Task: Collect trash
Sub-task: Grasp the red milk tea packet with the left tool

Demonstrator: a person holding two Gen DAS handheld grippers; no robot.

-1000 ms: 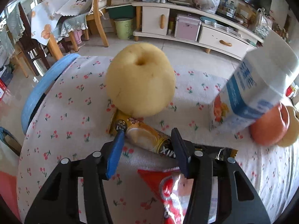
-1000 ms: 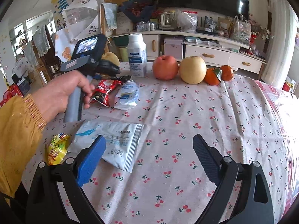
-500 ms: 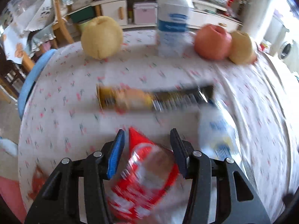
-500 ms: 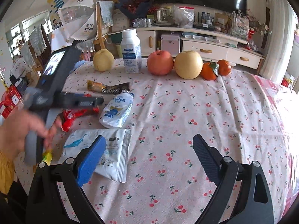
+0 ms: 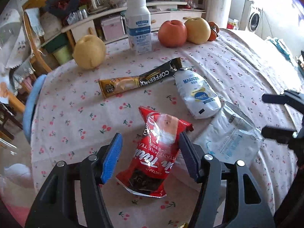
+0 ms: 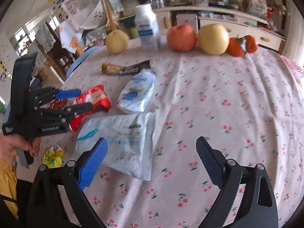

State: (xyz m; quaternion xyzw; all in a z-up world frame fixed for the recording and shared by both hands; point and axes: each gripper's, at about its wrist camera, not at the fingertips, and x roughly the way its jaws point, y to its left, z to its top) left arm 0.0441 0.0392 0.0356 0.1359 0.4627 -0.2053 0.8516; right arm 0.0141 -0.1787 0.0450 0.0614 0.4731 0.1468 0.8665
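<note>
Left hand-held gripper (image 5: pixel 150 153), jaws just opening and apart, straddles the red milk-tea packet (image 5: pixel 155 152); right hand-held gripper (image 6: pixel 150 161) gapes empty.

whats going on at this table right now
A person is clearing wrappers off a cherry-print tablecloth with a gripper in each hand. The left gripper has just been opening and sits around the red milk tea packet, which lies between its fingers without being pinched. The right gripper is open above the large white pouch. A coffee stick, a small white packet, a milk bottle and fruit remain on the table.
</note>
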